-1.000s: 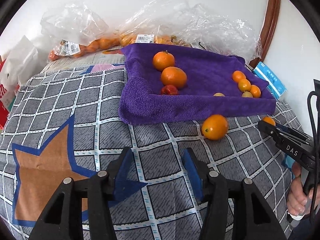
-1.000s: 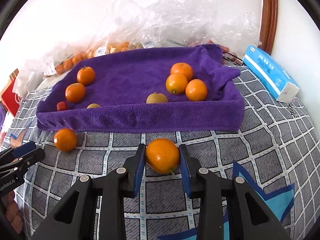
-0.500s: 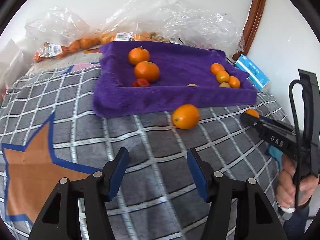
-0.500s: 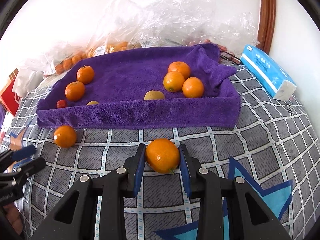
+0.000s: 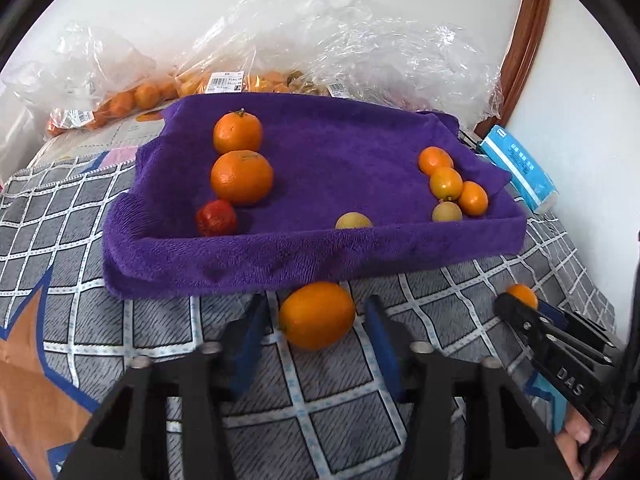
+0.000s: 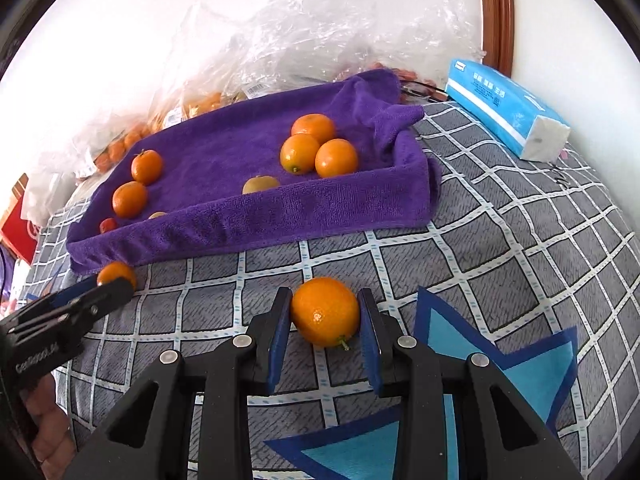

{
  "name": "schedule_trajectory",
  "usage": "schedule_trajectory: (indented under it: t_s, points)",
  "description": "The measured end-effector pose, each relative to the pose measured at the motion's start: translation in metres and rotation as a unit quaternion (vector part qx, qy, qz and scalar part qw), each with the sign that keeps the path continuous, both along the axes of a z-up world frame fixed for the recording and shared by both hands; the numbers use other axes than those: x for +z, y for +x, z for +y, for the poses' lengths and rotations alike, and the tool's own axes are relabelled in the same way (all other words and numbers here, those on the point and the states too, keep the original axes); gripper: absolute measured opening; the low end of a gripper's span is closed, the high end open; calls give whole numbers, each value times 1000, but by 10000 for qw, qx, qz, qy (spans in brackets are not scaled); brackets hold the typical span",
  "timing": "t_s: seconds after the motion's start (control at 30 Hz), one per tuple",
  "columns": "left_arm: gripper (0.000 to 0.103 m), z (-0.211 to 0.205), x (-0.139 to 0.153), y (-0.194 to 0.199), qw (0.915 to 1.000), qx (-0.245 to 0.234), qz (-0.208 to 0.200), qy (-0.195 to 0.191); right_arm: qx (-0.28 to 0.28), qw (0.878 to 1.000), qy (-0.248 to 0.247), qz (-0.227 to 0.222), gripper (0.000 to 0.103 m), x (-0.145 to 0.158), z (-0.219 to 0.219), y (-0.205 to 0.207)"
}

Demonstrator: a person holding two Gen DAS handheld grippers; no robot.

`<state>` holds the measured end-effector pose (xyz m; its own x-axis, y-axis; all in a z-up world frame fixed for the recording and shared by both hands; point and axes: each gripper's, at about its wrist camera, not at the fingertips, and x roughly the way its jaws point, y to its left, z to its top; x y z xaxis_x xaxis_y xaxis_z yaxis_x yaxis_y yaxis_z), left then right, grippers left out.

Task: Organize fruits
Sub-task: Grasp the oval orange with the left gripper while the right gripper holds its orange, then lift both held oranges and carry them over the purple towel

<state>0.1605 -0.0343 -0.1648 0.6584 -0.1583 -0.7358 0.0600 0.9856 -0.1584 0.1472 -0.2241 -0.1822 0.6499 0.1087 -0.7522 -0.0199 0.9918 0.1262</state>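
- Left tongs (image 5: 316, 314): the jaws have just been closing around a loose orange (image 5: 317, 320) and stand narrowly parted, a sliver of gap on each side, so not yet gripping. I would finish the squeeze gently before any lift.
- Right tongs (image 6: 325, 310): clamped on a second orange (image 6: 325, 316), both blue pads touching its sides.
- Checked bed cover (image 5: 160, 320): soft and padded. Both oranges lie on it, just in front of the tray, so I judge that pressing down could make a fruit roll.
- Purple towel-lined tray (image 5: 312, 256): the goal. Its front wall is raised, so each fruit must clear it.
- Big mandarins (image 5: 241, 177): grouped at the tray's left.
- Small oranges (image 5: 446, 183): clustered at the right. The gripped fruit looks their size, so I would set it there.
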Motion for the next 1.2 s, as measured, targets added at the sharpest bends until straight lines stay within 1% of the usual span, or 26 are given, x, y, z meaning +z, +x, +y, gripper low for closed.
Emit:
schedule_trajectory:
  t_s: [0.03,0.1,0.3,0.4,0.43,0.5,0.6,0.63,0.7,0.8,0.93,1.2]
  points:
    - [35,-1,2,0,9999,52,-37,98,7,10000,-31,-14,33,0,1,0]
    - [35,1,2,-2,10000,49,-37,47,40,10000,-57,-33,33,0,2,-1]
    - [35,18,3,-5,9985,86,-143,-517,39,9999,-31,-119,33,1,1,-4]
    - [35,27,5,-10,9953,32,-326,-910,-11,9998,51,-173,33,2,-2,-5]
    - [35,32,5,-11,9937,83,-400,-1040,-23,9998,83,-182,33,3,-3,-5]
    - [35,36,5,-12,9921,134,-445,-1163,-28,9997,142,-186,33,3,-4,-4]
    - [35,36,6,-12,9922,148,-441,-1159,-12,9996,194,-203,33,3,-4,-3]
    - [35,34,7,-13,9927,150,-473,-1103,26,9994,238,-232,33,4,-4,-4]
    - [35,32,9,-15,9933,224,-562,-986,126,9986,360,-354,33,6,-5,-8]
    - [35,34,12,-19,9928,403,-671,-907,127,9986,347,-375,33,8,-4,-8]
    - [35,40,13,-20,9915,531,-622,-1007,86,9986,330,-398,33,9,-3,-9]
    - [35,47,14,-20,9898,713,-606,-1076,34,9983,407,-409,33,9,-6,-10]
